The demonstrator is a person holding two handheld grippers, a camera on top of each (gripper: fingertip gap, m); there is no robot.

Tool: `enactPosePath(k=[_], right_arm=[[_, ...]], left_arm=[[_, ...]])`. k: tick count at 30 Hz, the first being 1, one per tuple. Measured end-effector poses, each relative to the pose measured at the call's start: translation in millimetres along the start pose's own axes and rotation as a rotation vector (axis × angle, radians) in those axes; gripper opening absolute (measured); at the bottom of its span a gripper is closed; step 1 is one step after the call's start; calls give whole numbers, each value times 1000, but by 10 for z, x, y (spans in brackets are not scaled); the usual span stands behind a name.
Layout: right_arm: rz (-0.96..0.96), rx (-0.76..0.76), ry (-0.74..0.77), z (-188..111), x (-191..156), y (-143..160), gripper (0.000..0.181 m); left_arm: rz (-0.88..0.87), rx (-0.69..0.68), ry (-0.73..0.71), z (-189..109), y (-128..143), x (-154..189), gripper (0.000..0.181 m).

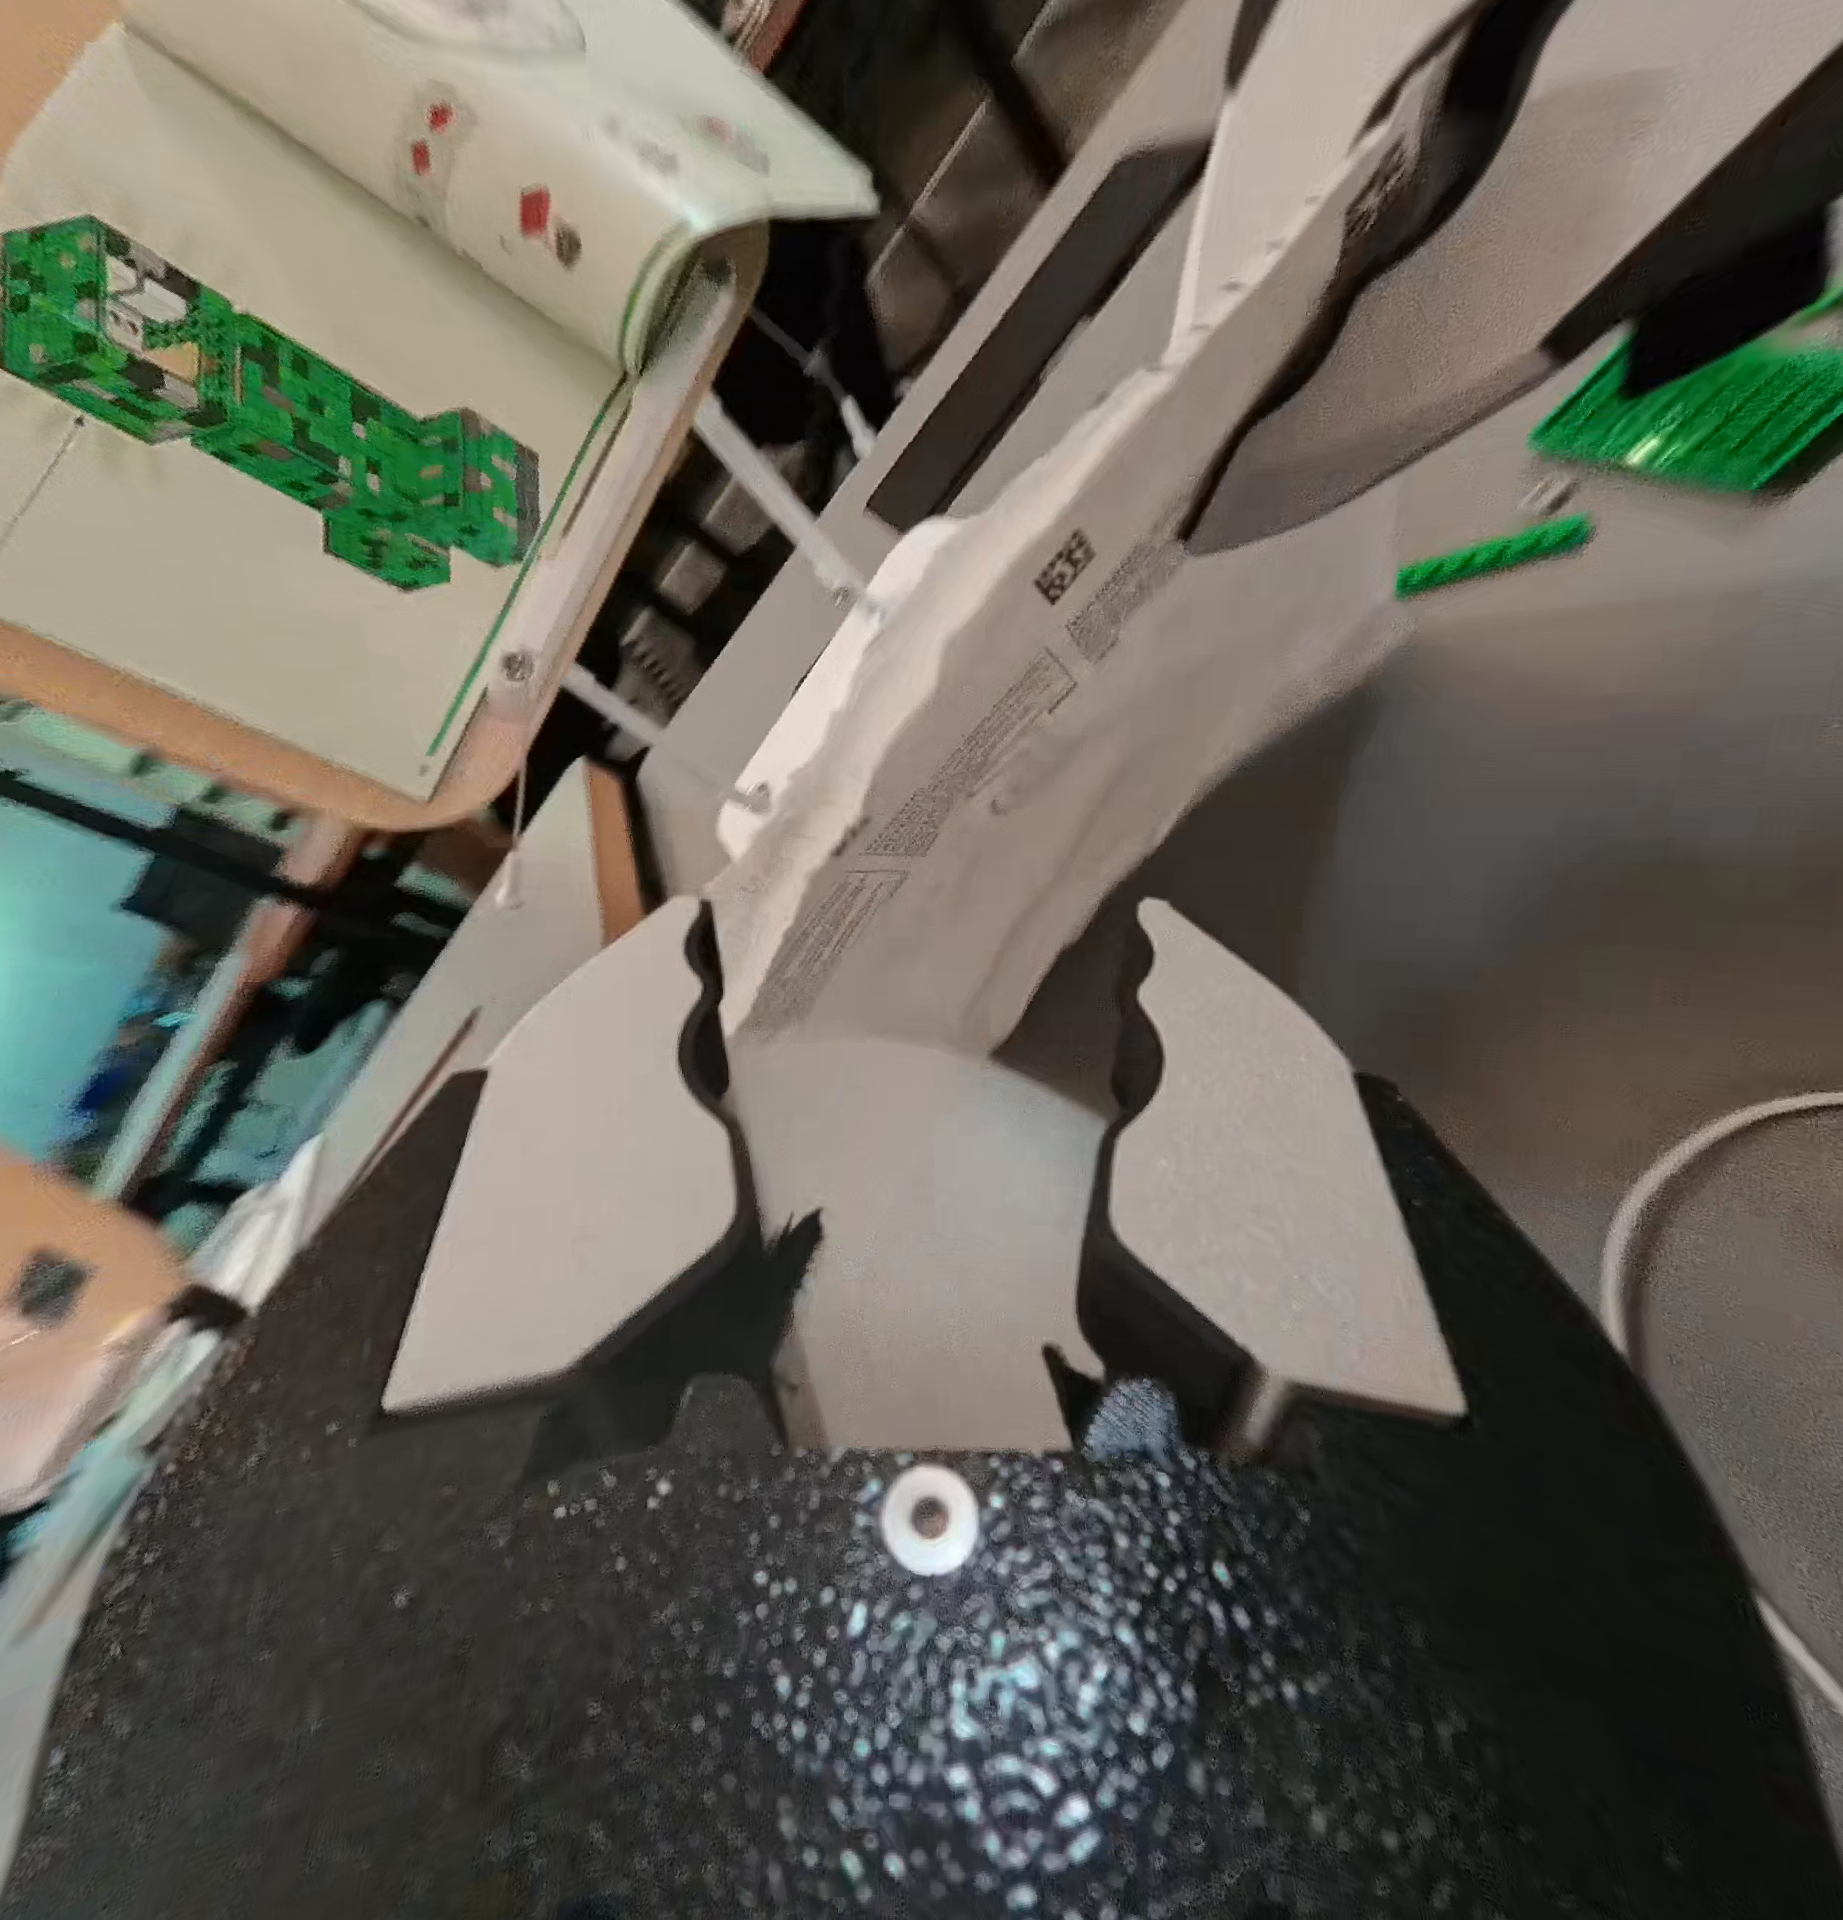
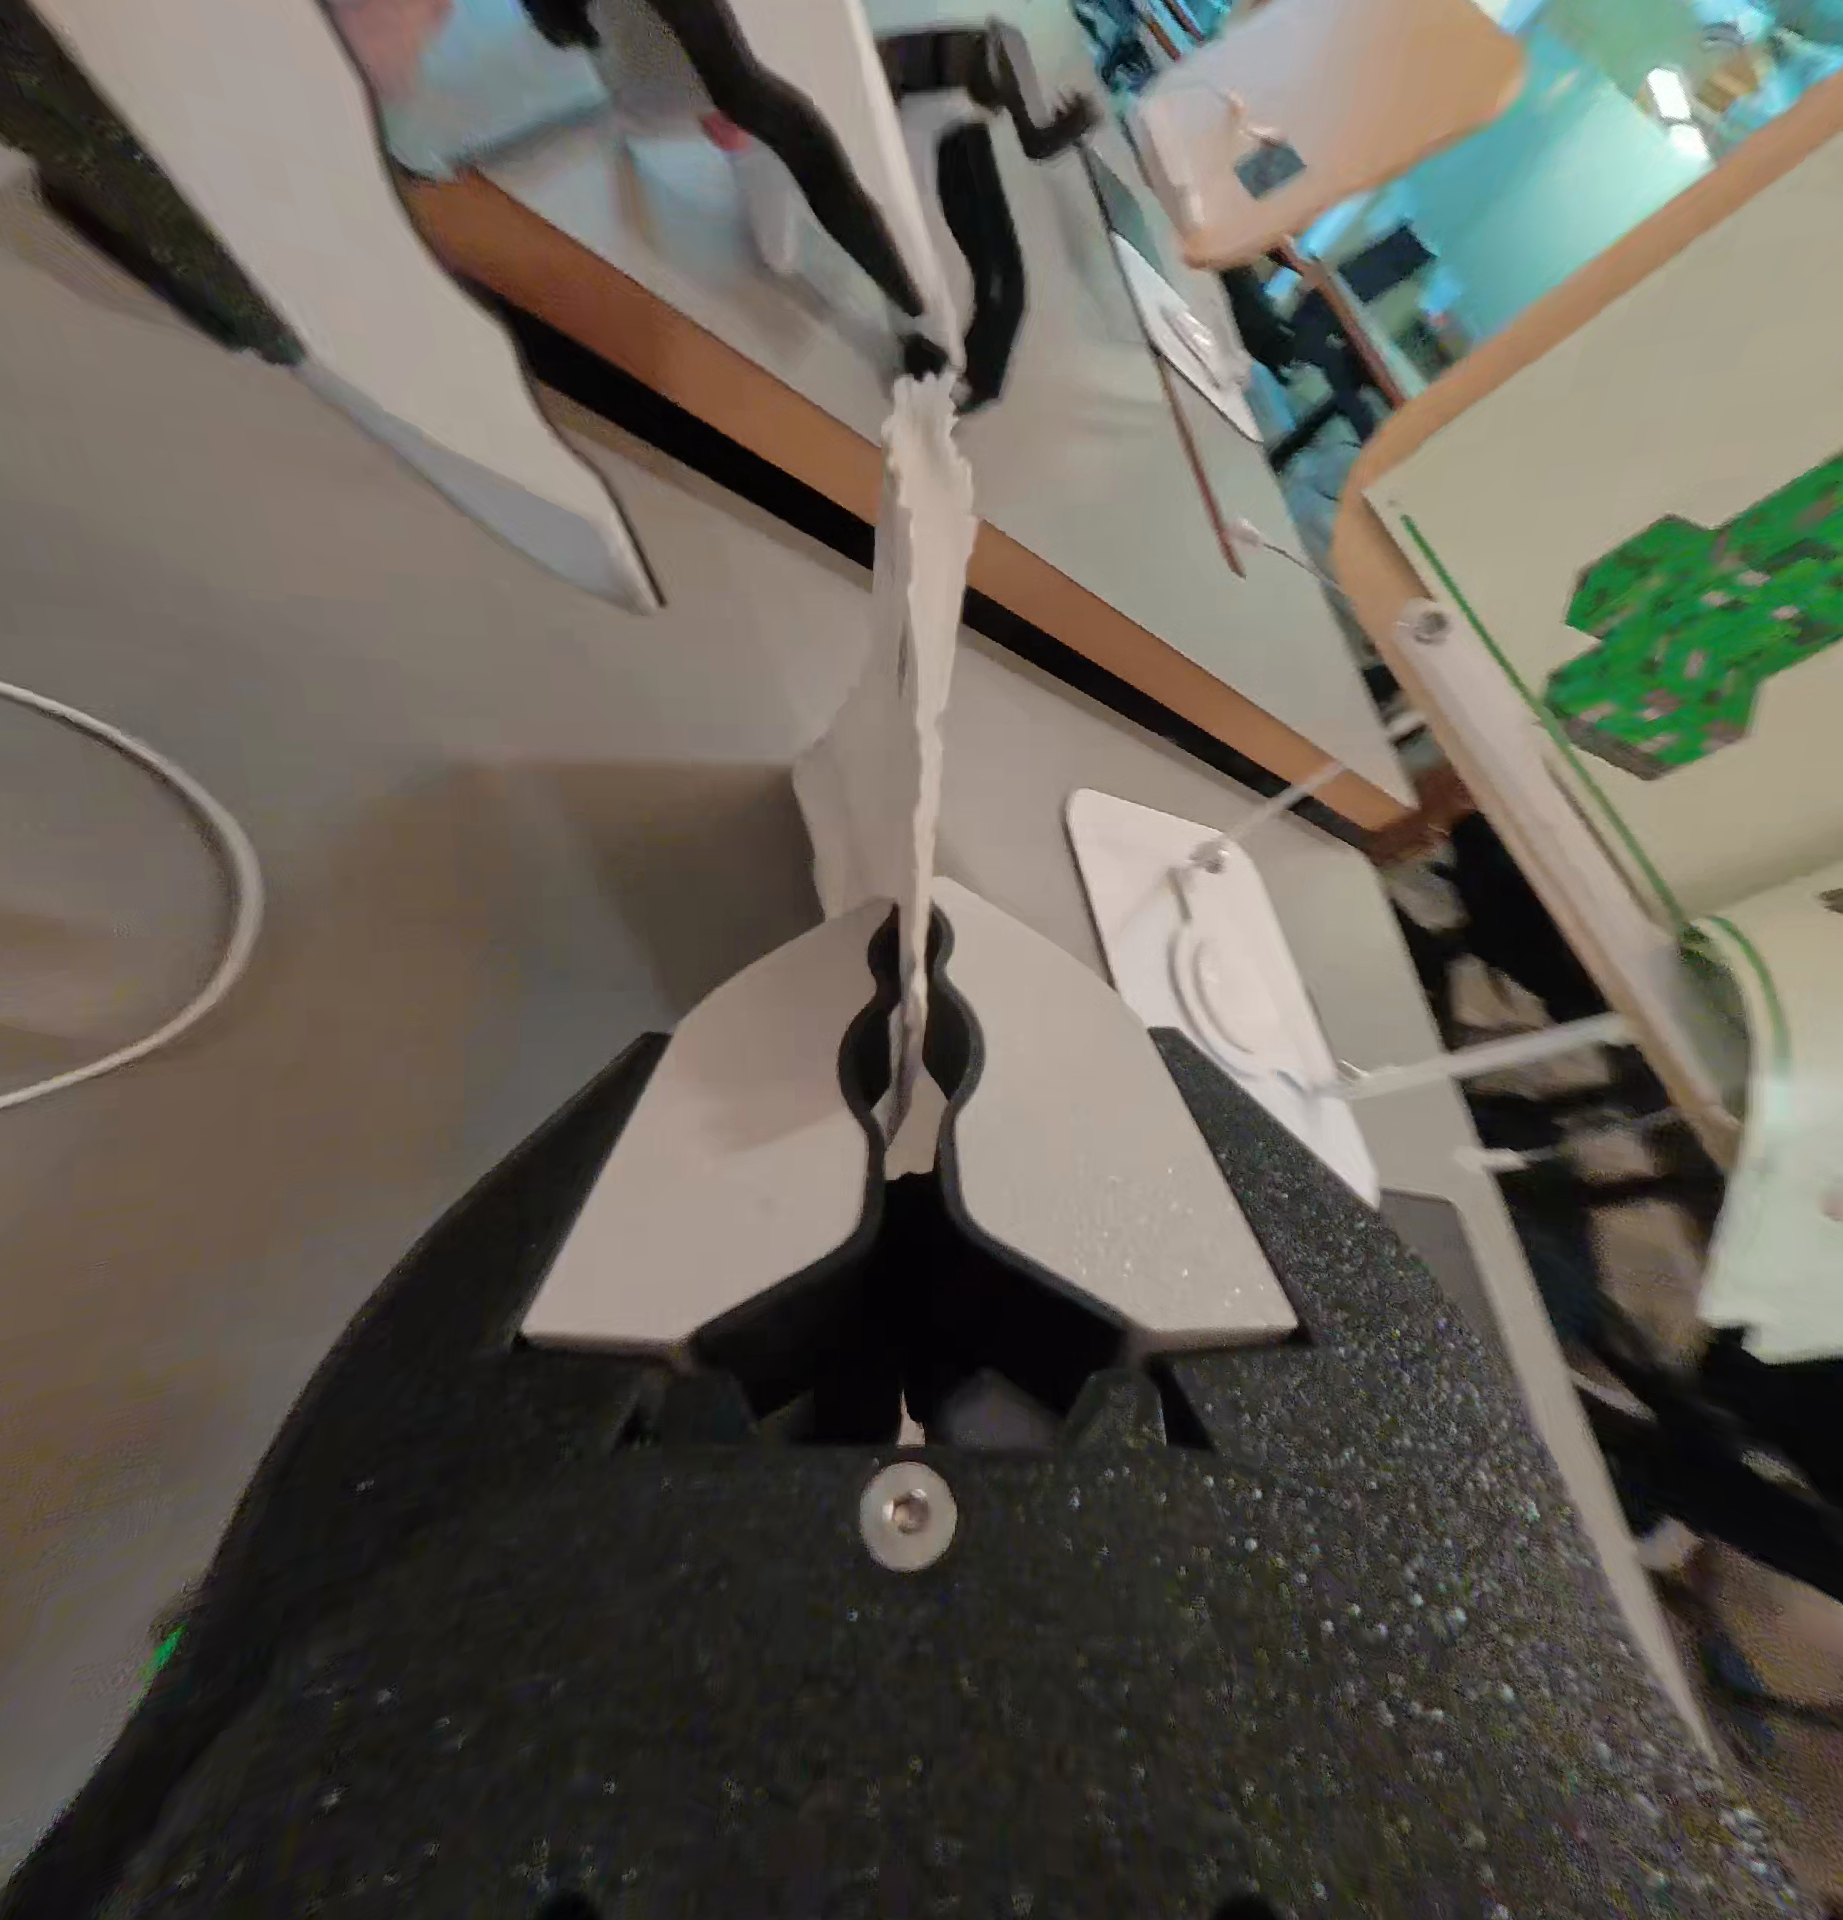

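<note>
White paper strip stretched lengthwise between both tongs: right tongs pinched on one end, left tongs spread wide around the other, above grey counter.

White paper packet between gripper fingers

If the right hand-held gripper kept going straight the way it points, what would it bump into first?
Probably the other hand-held gripper. The right hand-held gripper is pinching a torn white paper strip that runs straight ahead to it. Depth is hard to judge, so that is a guess.
</note>
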State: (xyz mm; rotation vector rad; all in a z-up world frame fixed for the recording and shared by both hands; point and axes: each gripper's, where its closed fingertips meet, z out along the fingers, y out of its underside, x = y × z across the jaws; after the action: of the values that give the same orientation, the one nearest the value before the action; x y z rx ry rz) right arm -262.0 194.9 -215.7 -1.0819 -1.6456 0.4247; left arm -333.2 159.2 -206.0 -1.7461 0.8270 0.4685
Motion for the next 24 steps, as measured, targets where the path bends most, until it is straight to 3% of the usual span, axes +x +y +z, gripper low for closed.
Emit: enactPosePath(k=[4,12,19,24], right_arm=[[47,88,-163,-78,-33,-66,1],[-90,139,-201,-170,-19,-80,0],[-188,161,-216,-255,-50,-68,0],[-225,120,-195,-224,-51,27,0]], left_arm=[[-56,145,129,-139,-245,-76,57],[-134,193,348,-146,-552,-56,30],[-182,104,479,-81,-501,77,11],[-133,2,546,-15,-389,268,7]])
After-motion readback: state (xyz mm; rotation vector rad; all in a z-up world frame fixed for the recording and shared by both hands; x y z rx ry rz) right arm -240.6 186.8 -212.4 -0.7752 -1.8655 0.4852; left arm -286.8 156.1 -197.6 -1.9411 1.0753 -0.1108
